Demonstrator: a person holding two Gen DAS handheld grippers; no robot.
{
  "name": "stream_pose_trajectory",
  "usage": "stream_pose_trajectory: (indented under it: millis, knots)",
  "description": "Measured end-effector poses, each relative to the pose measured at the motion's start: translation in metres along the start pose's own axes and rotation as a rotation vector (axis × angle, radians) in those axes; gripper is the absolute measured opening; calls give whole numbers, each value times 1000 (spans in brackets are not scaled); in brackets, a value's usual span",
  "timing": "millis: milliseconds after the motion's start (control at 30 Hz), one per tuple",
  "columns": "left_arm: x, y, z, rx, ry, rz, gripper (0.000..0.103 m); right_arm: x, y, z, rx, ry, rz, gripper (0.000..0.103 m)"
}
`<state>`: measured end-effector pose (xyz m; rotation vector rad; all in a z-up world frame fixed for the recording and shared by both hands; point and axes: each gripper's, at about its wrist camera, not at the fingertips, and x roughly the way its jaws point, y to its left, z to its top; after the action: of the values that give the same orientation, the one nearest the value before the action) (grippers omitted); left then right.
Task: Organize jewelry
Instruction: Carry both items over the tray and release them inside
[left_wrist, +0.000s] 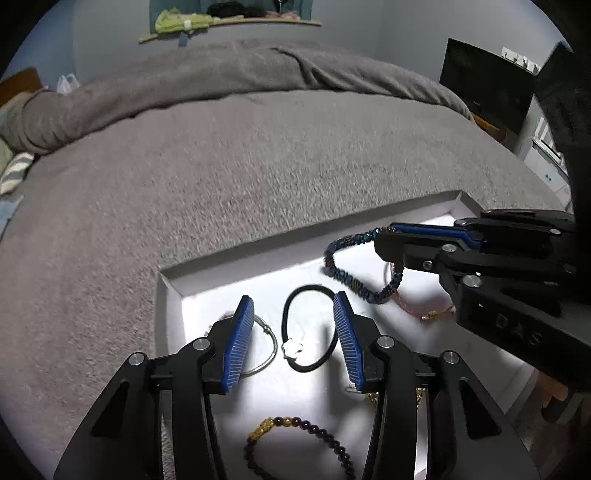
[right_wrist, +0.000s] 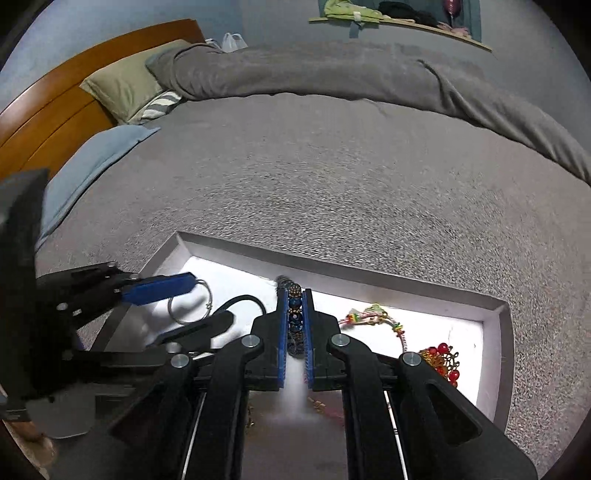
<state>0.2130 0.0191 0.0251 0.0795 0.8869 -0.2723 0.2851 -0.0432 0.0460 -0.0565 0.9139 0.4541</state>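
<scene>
A shallow white tray (left_wrist: 168, 295) lies on a grey bed and holds jewelry. My left gripper (left_wrist: 293, 306) is open, its blue pads on either side of a black hair tie (left_wrist: 291, 295) with a white charm. A silver ring bangle (left_wrist: 271, 339) lies beside its left pad. My right gripper (right_wrist: 295, 295) is shut on a blue beaded bracelet (right_wrist: 294, 302), which hangs from it over the tray in the left wrist view (left_wrist: 341, 275). A dark bead bracelet with a gold charm (left_wrist: 295, 424) lies near the front.
A pink cord bracelet (right_wrist: 373, 315) and a red and gold bead piece (right_wrist: 441, 356) lie at the tray's right (right_wrist: 498, 306). The grey blanket (right_wrist: 332, 166) surrounds the tray. Pillows (right_wrist: 125, 85) and a wooden headboard (right_wrist: 55, 110) are far left.
</scene>
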Motion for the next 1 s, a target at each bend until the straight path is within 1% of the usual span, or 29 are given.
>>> stream_pose_trajectory:
  millis: [133, 300, 433, 533, 600, 633, 667, 733, 833, 933, 967, 1000]
  knots:
    - [-5, 5, 0, -30, -10, -3, 46, 4, -4, 0, 7, 15, -20, 7]
    - [-10, 9, -3, -54, -21, -17, 46, 12, 0, 0, -17, 58, -27, 8]
    - [-11, 10, -4, -52, -24, -10, 46, 18, 2, -1, -29, 102, -21, 8]
    - [-12, 8, -4, -45, -25, -4, 46, 18, 0, 0, -17, 104, -11, 9]
    - [-13, 7, -4, -42, -28, 0, 46, 15, -2, 0, -6, 90, -15, 11]
    - [-13, 6, -4, -39, -29, 3, 46, 14, -3, -1, -1, 84, -15, 14]
    - [-13, 5, -5, -36, -31, 4, 46, 11, -5, -1, 10, 73, -10, 24]
    - [-15, 6, -6, -35, -32, 4, 46, 5, -8, -1, 25, 53, -10, 31]
    - [-18, 5, -11, -32, -37, 13, 46, -11, -13, -4, 37, 14, -18, 31]
    - [-28, 8, -18, -35, -65, 29, 55, -32, -20, -12, 53, -40, -20, 31]
    - [-32, 9, -21, -40, -76, 30, 58, -41, -24, -17, 66, -63, -17, 33]
    - [-37, 11, -24, -48, -91, 30, 59, -47, -28, -20, 77, -79, -16, 35]
